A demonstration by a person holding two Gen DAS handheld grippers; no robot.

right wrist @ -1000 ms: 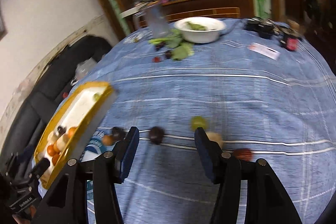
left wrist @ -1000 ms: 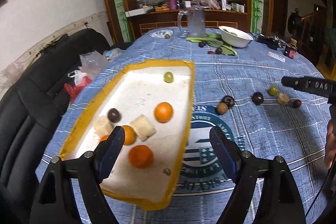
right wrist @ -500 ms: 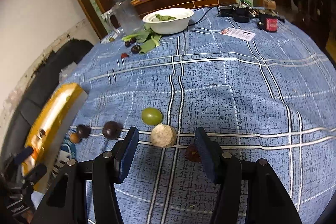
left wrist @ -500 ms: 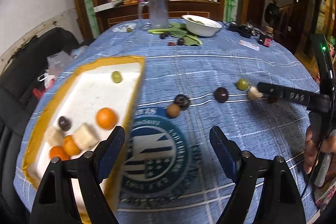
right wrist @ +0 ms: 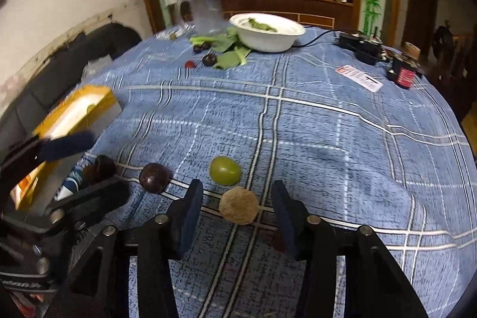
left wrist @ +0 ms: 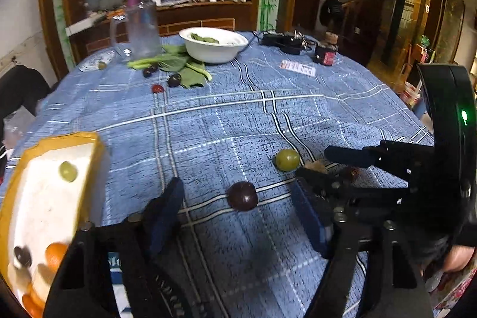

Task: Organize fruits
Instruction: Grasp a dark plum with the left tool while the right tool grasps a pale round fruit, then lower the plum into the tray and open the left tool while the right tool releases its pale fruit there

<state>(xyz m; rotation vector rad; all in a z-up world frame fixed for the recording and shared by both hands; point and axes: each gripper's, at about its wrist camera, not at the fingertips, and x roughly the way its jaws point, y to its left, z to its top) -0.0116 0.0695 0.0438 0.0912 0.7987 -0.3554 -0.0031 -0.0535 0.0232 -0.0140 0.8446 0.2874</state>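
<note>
My left gripper (left wrist: 238,198) is open, its jaws on either side of a dark plum (left wrist: 242,195) on the blue cloth. A green grape (left wrist: 287,159) lies just beyond. The yellow-rimmed tray (left wrist: 89,139) at the left holds a grape, oranges, pale chunks and a dark fruit. My right gripper (right wrist: 237,195) is open around a tan round fruit (right wrist: 238,206). The green grape (right wrist: 224,170) and the plum (right wrist: 152,177) lie ahead and to the left. A small red fruit (right wrist: 278,240) is half hidden behind the right finger. The right gripper (left wrist: 322,169) also shows in the left wrist view.
Far across the table stand a white bowl (left wrist: 213,44) with greens, a clear jug (left wrist: 141,30), leaves, several dark fruits (left wrist: 174,79), a card (left wrist: 297,68) and a dark jar (left wrist: 325,54). Two more dark fruits (right wrist: 100,167) lie near the tray. A black chair (right wrist: 98,43) stands at the left.
The left gripper has swung right, away from the tray, to the plum. The right gripper has closed in on the tan fruit, which now sits between its fingers.
</note>
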